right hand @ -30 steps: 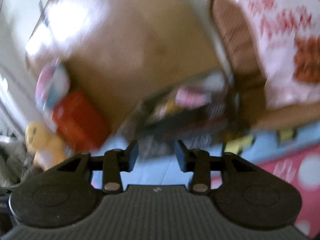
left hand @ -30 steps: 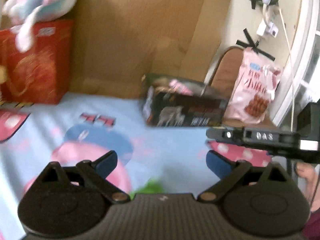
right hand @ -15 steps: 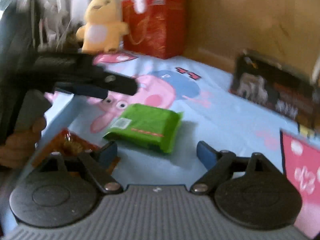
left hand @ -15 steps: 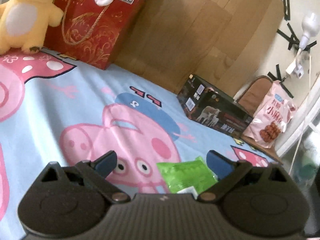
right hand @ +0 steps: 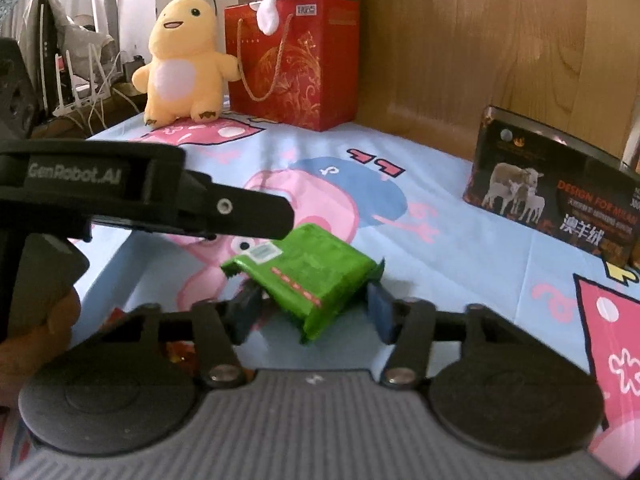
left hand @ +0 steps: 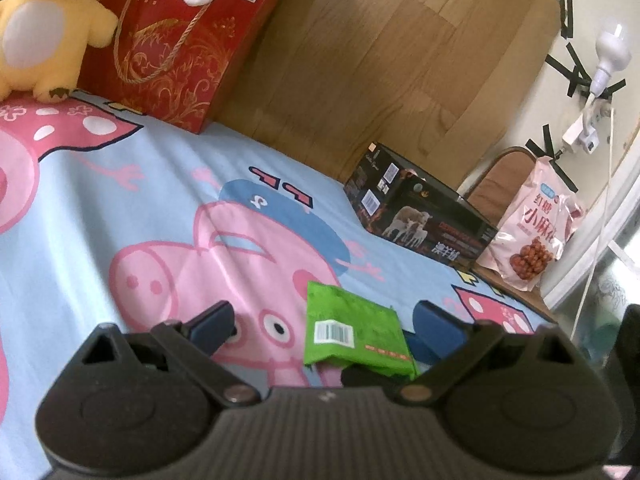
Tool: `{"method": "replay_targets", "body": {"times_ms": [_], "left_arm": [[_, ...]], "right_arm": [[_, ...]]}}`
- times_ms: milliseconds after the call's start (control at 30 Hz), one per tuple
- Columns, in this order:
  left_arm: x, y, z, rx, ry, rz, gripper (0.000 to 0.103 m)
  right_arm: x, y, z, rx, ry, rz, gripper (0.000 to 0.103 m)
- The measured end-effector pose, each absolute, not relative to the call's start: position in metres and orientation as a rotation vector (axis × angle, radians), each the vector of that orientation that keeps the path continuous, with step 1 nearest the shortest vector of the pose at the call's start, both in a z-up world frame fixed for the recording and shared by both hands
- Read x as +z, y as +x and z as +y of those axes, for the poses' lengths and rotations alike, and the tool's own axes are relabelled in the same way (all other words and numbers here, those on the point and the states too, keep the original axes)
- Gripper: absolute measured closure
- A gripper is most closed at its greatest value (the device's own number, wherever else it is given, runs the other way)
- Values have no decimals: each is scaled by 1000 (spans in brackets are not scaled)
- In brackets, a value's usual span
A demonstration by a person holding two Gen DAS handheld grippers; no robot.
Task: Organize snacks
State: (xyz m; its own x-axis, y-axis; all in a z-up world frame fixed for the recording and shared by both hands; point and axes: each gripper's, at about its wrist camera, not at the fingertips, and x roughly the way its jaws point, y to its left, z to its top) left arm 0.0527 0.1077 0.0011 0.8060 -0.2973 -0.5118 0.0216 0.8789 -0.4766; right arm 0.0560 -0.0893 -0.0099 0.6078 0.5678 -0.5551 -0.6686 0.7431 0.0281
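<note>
Right gripper [right hand: 312,312] jaws closing around green snack packet [right hand: 308,276]

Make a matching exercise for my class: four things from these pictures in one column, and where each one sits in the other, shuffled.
Things
1. green snack packet
2. yellow plush toy
3. black box with sheep
4. pink snack bag

Places
A. beside the red gift bag
B. between the right gripper fingers
C. leaning on a chair
D. against the wooden board

Pairs: 1-B, 2-A, 3-D, 4-C
</note>
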Motion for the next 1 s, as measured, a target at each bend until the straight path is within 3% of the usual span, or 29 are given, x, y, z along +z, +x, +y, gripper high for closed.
{"method": "replay_targets", "body": {"times_ms": [333,467,733,800,833,867,933,1000], "left_arm": [[2,52,104,-173,-457,618,4],[2,52,104,-171,-459,617,4],[2,53,104,-161,-465,613,3],[2,53,105,-154,-468,611,3],[2,52,105,-153,-469,611,3],[2,52,105,-153,-469,610,3],[2,52,105,-153,-468,611,3],[2,52,104,-152,-462,612,3]], "right_arm": [[-9,55,-110,619,-96,588,67],[-9,47,-119,580,-102,580,83],[-10,40,-139,544,-75,580,87],[-10,40,-141,551,-61,582,83],[-10,40,-142,557,-55,583,74],[-10,40,-142,556,-51,582,59],[-9,40,-143,544,-43,575,41],[-10,43,-144,539,-38,583,40]]}}
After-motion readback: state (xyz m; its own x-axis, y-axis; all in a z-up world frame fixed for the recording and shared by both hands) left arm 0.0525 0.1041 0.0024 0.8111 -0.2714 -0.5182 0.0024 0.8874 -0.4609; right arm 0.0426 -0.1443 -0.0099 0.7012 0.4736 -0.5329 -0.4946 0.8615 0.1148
